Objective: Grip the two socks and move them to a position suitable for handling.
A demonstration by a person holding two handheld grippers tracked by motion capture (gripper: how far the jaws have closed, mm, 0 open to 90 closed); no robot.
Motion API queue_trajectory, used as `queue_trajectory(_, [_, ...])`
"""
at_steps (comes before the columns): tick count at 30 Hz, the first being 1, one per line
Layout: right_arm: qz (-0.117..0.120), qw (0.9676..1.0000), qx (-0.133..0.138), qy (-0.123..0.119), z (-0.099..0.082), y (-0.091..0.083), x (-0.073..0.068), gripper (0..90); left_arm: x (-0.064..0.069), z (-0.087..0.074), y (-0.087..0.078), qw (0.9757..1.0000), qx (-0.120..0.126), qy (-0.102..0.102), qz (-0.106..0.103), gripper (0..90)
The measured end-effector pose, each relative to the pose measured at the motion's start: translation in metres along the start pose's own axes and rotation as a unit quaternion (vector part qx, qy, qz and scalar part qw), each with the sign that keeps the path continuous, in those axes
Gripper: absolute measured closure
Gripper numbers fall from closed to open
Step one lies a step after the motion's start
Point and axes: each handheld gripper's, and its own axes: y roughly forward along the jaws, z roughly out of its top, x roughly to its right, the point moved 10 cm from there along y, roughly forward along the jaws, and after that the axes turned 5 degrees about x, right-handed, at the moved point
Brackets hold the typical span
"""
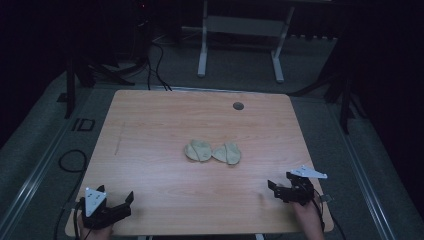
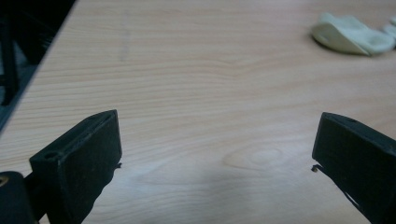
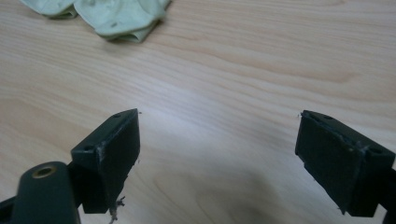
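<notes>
1. Two folded pale cloths [image 1: 213, 152] lie touching at the centre of the wooden table [image 1: 150, 120].
2. Left gripper [image 1: 125, 202] rests at the near-left corner.
3. Right gripper [image 1: 273, 189] rests at the near-right edge.

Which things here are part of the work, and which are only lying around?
Part of the work:
- left folded cloth piece, pale green, mid-table
- right folded cloth piece, touching it
- left gripper, open, empty
- right gripper, open, empty

Only lying around:
- round grey cap set in the table
- white desk frame behind
- floor cables
</notes>
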Motion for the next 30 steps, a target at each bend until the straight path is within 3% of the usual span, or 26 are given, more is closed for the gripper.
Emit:
queue_trajectory(4, [0.024, 0.9996, -0.007, -0.012, 0.009, 0.011, -0.016, 13.9, 0.007, 0.002, 0.000, 0.9999, 0.000, 0.015, -0.005, 1.6])
queue_trajectory(8, [0.037, 0.9991, -0.015, -0.016, 0.019, 0.022, -0.028, 13.9, 0.007, 0.002, 0.002, 0.9999, -0.001, 0.015, -0.006, 1.6])
queue_trajectory(18, [0.052, 0.9980, -0.015, -0.033, 0.046, 0.051, -0.057, 13.9, 0.006, 0.001, 0.002, 0.9998, -0.002, 0.021, -0.004, 1.6])
queue_trajectory(24, [0.060, 0.9967, -0.028, -0.048, 0.054, 0.070, -0.072, 14.1, 0.005, 0.000, 0.002, 0.9999, -0.002, 0.013, -0.008, 1.5])
queue_trajectory(30, [0.065, 0.9963, -0.029, -0.048, 0.066, 0.089, -0.083, 16.0, 0.005, 0.000, 0.003, 0.9998, -0.003, 0.005, -0.017, 1.5])
